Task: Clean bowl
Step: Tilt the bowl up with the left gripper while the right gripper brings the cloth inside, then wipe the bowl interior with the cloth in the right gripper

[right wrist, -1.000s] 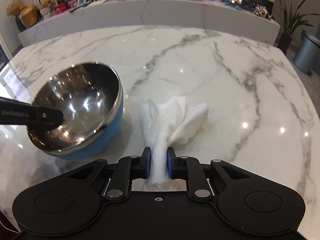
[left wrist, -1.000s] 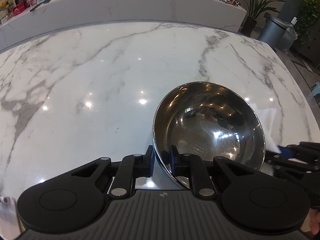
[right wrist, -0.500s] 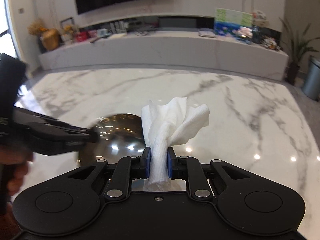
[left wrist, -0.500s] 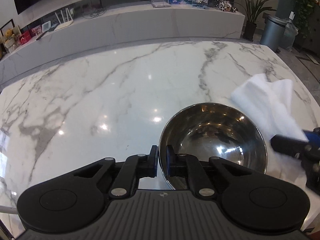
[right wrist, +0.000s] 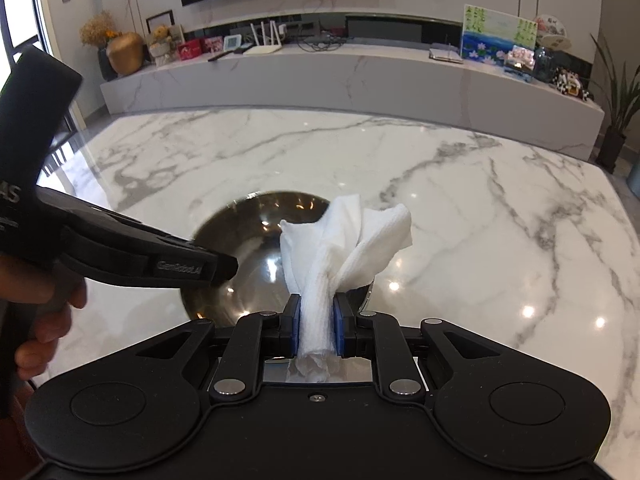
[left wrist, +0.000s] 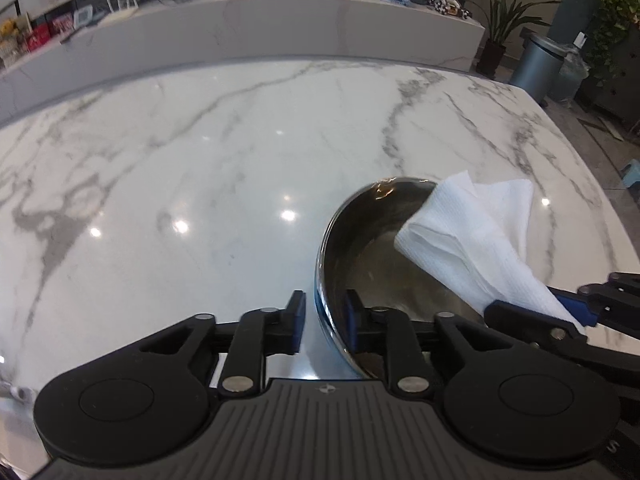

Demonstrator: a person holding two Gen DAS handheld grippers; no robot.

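Jaws: your left gripper (left wrist: 323, 322) is opening astride the bowl (left wrist: 360, 248) rim; your right gripper (right wrist: 316, 330) clamps the paper towel (right wrist: 344, 248).

The desk (left wrist: 224, 168) is glossy white marble with grey veins, ceiling lights mirrored on it as bright spots. A steel bowl (left wrist: 360, 248) is toward five o'clock on it in the left wrist view; whether the bowl rests on the marble cannot be told.
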